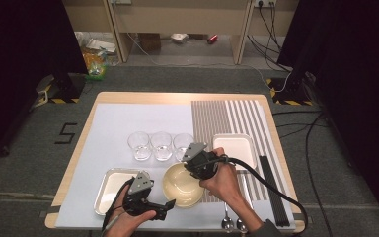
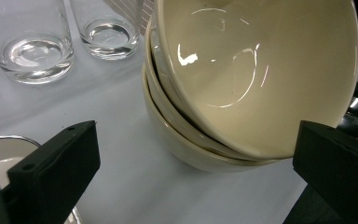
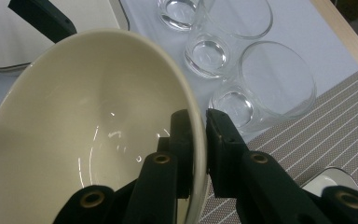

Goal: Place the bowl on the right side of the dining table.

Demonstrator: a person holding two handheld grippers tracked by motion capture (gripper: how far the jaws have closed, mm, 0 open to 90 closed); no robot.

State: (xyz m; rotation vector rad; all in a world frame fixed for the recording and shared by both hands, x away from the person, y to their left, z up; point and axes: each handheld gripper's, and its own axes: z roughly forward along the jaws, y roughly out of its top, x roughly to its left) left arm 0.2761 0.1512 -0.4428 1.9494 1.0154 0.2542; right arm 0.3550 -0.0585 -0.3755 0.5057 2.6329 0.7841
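Note:
A stack of three cream bowls [image 1: 182,186] stands on the white sheet near the table's front. The top bowl [image 2: 261,70] is tilted up out of the two below it [image 2: 186,142]. My right gripper [image 1: 191,170] is shut on the far rim of that top bowl [image 3: 88,121], one jaw inside and one outside, in the right gripper view [image 3: 199,140]. My left gripper [image 1: 165,209] hovers at the stack's front left. It is open, and its jaws [image 2: 198,163] stand wide on either side of the stack without touching it.
Three clear glasses [image 1: 161,145] stand in a row behind the bowls. A metal tray [image 1: 109,190] lies at front left and a white tray [image 1: 234,148] on the striped mat [image 1: 227,118]. Two spoons [image 1: 227,222] and black chopsticks [image 1: 271,190] lie at front right.

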